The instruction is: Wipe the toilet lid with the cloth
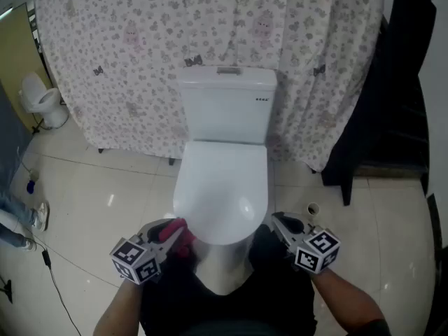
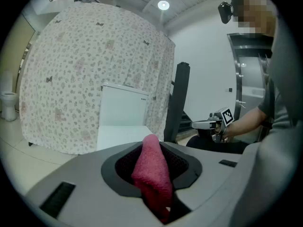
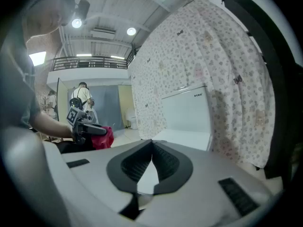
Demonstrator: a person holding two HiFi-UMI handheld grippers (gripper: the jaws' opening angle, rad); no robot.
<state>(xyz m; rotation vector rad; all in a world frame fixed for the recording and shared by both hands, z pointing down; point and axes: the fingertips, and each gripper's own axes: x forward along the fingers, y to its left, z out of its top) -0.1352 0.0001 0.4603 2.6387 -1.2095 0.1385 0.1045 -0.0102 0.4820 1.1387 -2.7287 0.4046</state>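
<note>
**Gripped and ready, wiping not begun**

Clamped tight in the left gripper point(image 1: 173, 232): a pink cloth point(image 1: 184, 242), bunched and hanging out past the jaw tips. Held just beside the front-left edge of the closed white toilet lid point(image 1: 222, 187), apparently not yet touching it. Closed on nothing: the right gripper point(image 1: 285, 224), near the lid's front-right edge.

Likely trouble from here:
- Could lose the cloth under a hard drag, with only 1 fold pinched.
- Could scrape bare jaw tips across the lid if pressed too flat.
- Could leave the back strip by the cistern point(image 1: 227, 103) unwiped.
</note>
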